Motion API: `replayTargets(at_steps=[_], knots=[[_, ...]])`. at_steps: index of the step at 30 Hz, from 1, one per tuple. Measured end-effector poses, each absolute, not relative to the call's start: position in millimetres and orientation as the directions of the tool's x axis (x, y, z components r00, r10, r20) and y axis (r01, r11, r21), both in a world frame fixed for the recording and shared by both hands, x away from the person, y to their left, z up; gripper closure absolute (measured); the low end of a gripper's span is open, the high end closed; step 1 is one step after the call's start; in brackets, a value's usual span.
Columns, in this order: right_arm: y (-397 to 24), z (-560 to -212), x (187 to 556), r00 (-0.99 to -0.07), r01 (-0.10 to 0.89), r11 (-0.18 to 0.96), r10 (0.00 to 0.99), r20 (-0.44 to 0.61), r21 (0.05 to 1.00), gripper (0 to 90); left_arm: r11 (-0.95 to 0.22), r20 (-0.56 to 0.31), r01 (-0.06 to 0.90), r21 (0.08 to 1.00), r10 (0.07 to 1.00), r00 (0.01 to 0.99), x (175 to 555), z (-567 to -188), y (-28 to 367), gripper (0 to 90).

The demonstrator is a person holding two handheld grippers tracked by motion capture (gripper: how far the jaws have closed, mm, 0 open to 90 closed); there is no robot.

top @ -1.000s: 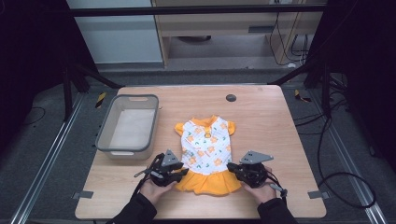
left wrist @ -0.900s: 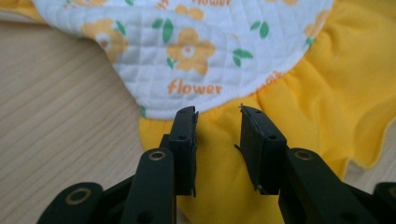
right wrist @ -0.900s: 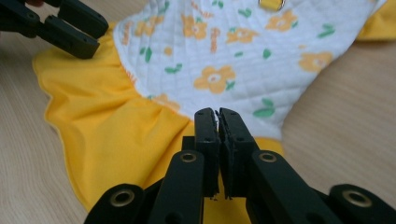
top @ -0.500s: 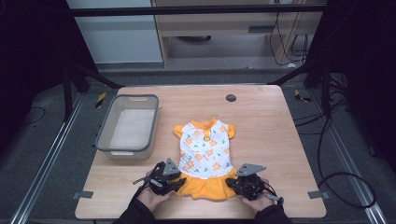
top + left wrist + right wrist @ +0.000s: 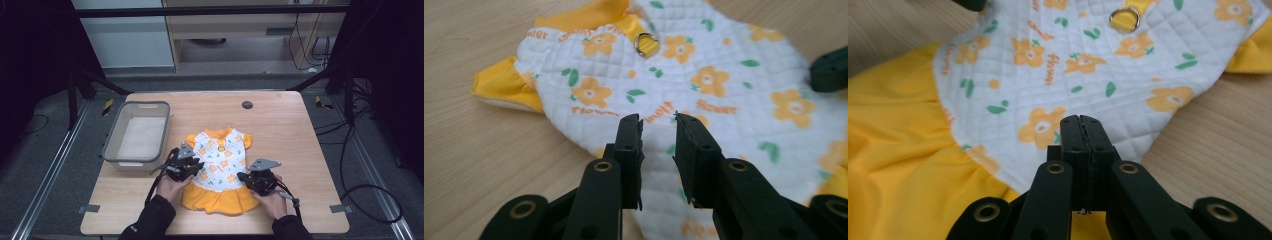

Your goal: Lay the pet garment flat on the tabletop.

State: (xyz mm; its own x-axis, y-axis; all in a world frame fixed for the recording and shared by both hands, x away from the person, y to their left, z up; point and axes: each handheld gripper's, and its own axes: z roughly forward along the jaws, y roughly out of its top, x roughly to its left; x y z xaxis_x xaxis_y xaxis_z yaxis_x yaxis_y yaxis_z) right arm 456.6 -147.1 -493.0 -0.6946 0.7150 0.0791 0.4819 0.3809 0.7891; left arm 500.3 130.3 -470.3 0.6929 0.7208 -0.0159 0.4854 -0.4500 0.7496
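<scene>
Step in hand: taking hold of the small quilted white garment with orange flower print and yellow frilled skirt point(image 5: 218, 167), probably to fold or lift it. It lies flat on the light wooden table point(image 5: 295, 130), neckline away from the person, skirt hem toward the near edge. A grey plastic bin point(image 5: 139, 135) stands just beside it on the left.

Left gripper point(image 5: 192, 167): positioned at the garment's left edge, about waist level. In the left gripper view its 2 fingers point(image 5: 631, 145) stand apart with a narrow gap, having just been closing. The quilted cloth lies under and beyond the tips; no fold of fabric is seen caught between them.

Right gripper point(image 5: 250, 178): positioned at the right edge, where the white quilting meets the yellow skirt. In the right gripper view the fingers point(image 5: 1081, 131) are pressed together. Whether a thin edge of cloth is pinched between them cannot be told; the tips rest over the hem near the bare table.

Next move, as judged: lower the left fingers onto the side seam, gather an edge between them, and finish closing. Confirm the right grip before both hands lift, since a 1-sided hold would drag the garment askew.
</scene>
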Motion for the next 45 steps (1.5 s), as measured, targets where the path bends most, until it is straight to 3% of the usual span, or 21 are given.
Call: replayTargets(at_steps=[5, 18, 22, 34, 43, 45], knots=[[-146.2, -504.7, 458.8, -0.684, 0.503, 0.413, 0.728, 0.058, 0.759, 90.0, -0.449, -0.049, 0.547, 0.707, 0.740, 0.671, 516.2, -495.4, 130.3, 72.1], [-147.6, -502.5, 443.4, -0.699, 0.525, 0.428, 0.709, 0.087, 0.736, 90.0, -0.484, 0.004, 0.513, 0.709, 0.730, 0.684, 506.9, -496.1, 130.7, 69.7], [-148.6, -502.6, 445.1, -0.693, 0.527, 0.420, 0.716, 0.087, 0.739, 90.0, -0.481, -0.003, 0.523, 0.704, 0.734, 0.679, 506.3, -494.6, 132.9, 63.1], [-149.5, -500.9, 445.7, -0.688, 0.527, 0.435, 0.723, 0.066, 0.731, 89.6, -0.489, 0.010, 0.516, 0.704, 0.733, 0.680, 499.7, -495.1, 132.5, 63.0], [-164.0, -487.1, 444.2, -0.677, 0.486, 0.340, 0.729, 0.100, 0.805, 80.5, -0.465, -0.010, 0.493, 0.736, 0.719, 0.695, 482.7, -479.9, 141.8, 57.6], [-171.8, -482.9, 443.9, -0.663, 0.471, 0.306, 0.742, 0.102, 0.827, 74.6, -0.444, -0.020, 0.479, 0.757, 0.717, 0.696, 476.3, -474.0, 148.0, 56.0]])
